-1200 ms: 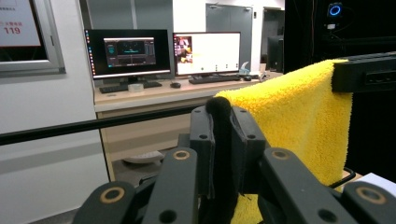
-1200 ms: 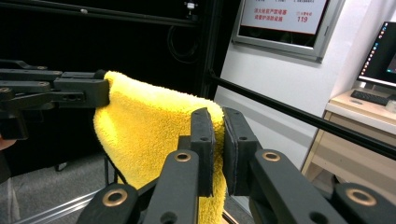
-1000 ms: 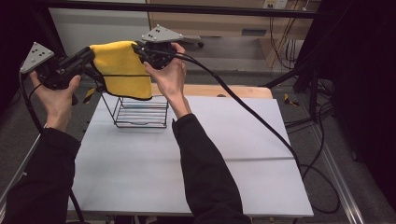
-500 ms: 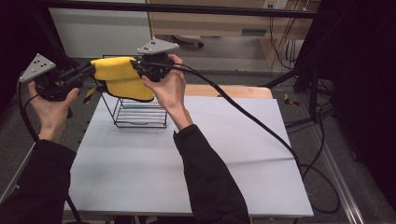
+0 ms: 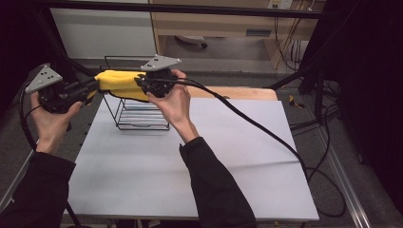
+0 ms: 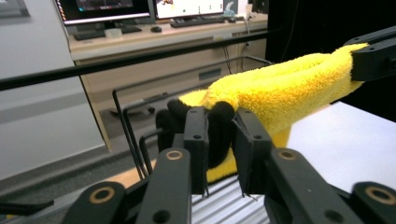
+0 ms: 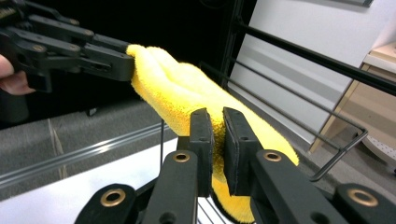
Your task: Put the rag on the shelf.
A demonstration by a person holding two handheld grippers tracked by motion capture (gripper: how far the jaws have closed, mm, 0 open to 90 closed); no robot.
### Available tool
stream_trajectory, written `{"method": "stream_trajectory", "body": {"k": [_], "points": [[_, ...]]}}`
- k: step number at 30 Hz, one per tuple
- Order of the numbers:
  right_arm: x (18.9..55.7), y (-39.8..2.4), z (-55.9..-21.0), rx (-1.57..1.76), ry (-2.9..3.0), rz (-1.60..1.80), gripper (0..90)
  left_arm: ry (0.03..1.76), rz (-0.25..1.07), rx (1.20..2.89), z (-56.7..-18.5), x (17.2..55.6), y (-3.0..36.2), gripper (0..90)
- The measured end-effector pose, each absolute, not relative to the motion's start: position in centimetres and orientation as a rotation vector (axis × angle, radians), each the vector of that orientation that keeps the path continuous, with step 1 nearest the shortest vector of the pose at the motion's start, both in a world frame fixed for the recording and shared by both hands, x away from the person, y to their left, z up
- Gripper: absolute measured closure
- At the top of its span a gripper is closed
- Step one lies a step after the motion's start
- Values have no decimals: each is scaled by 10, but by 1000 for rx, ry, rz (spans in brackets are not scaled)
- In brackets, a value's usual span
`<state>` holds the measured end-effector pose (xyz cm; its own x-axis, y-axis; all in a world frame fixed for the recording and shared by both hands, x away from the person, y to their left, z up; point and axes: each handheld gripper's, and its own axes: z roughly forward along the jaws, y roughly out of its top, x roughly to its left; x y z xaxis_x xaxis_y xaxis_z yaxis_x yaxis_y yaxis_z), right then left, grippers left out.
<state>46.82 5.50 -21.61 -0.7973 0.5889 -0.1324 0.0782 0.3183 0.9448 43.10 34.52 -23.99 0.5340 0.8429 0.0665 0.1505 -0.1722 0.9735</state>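
A: Where is the yellow towel (image 5: 119,84) at this moment?

B: Stretched in the air between the two grippers, right above the black wire basket (image 5: 138,110) that stands at the far left part of the white table (image 5: 190,171). From the high view its lower edge hangs at the basket's top rim; I cannot tell whether it touches the wire.

A: What does the right gripper (image 5: 148,83) do with it?

B: Its jaws are pinched almost together on one end of the towel. In the right gripper view the yellow pile is squeezed between the two black pads (image 7: 201,140) and bulges out below them.

A: And the left gripper (image 5: 93,86)?

B: It has the other end. In the left gripper view a dark rolled edge of the cloth (image 6: 219,130) sits between the pads, with the yellow part running away toward the other gripper. Its jaws have just been opening a little, with the towel between them, and the cloth is gripped there for now.

A: How does the towel lie?

B: Folded lengthwise into a thick band, roughly level, sagging slightly in the middle
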Motion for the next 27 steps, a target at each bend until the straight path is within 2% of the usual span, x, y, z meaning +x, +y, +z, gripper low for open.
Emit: {"method": "stream_trajectory", "body": {"k": [6, 8, 9, 10, 12, 14, 24, 27], "points": [[467, 56, -223, 608, 2153, 1489, 829, 849, 735, 1630, -227, 422, 351, 711], [468, 55, -227, 616, 2161, 1491, 828, 850, 734, 1634, -222, 423, 350, 747], [468, 55, -230, 614, 2167, 1489, 827, 855, 723, 1640, -220, 424, 348, 804], [468, 55, -230, 614, 2167, 1489, 827, 860, 707, 1648, -220, 426, 347, 804], [467, 55, -233, 611, 2167, 1485, 823, 873, 668, 1692, -221, 432, 341, 882], [467, 55, -234, 605, 2170, 1480, 821, 890, 653, 1738, -226, 437, 336, 895], [468, 60, -248, 613, 2210, 1449, 765, 933, 629, 1838, -252, 454, 329, 900], [469, 59, -250, 630, 2226, 1458, 707, 934, 642, 1847, -256, 456, 328, 900]]}}
